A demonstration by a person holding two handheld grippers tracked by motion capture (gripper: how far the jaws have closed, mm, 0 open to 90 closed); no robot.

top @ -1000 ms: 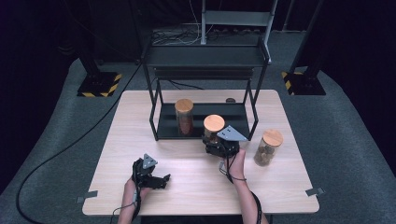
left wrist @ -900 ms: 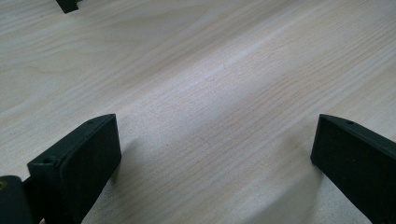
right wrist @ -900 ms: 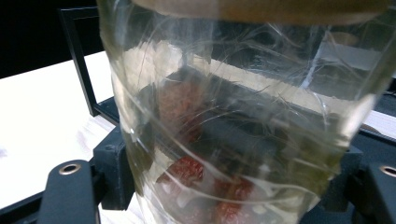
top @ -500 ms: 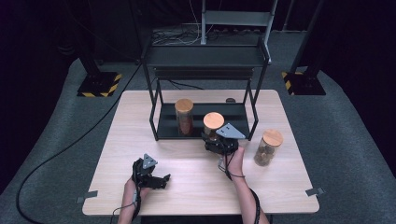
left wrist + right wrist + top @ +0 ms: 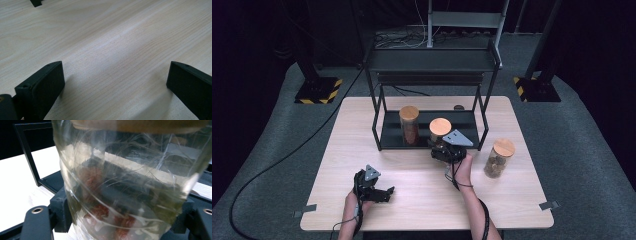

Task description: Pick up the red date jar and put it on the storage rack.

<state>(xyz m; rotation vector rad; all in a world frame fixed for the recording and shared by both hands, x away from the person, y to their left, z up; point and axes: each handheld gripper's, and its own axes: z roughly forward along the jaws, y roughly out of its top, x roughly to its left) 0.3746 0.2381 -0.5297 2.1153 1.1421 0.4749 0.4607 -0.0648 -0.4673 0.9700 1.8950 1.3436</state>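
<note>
My right gripper [image 5: 441, 146] is shut on a clear glass jar [image 5: 440, 128] with a round wooden lid, held upright at the front edge of the black rack's lower tray [image 5: 392, 136]. In the right gripper view the jar [image 5: 125, 177] sits between both jaws, with red pieces at its bottom. My left gripper [image 5: 385, 192] rests on the wooden table [image 5: 422, 200] near the front left. Its jaws stand wide open [image 5: 115, 85] with bare wood between them.
A second lidded jar [image 5: 409, 125] with reddish-brown contents stands on the rack's lower tray. A third jar [image 5: 498, 159] with brown lumps stands on the table to the right of the rack. The rack's top shelf [image 5: 432, 60] overhangs the tray. A small dark object [image 5: 458, 107] lies behind.
The right gripper and its jar have crept slightly farther toward the rack. The left gripper has stayed put.
</note>
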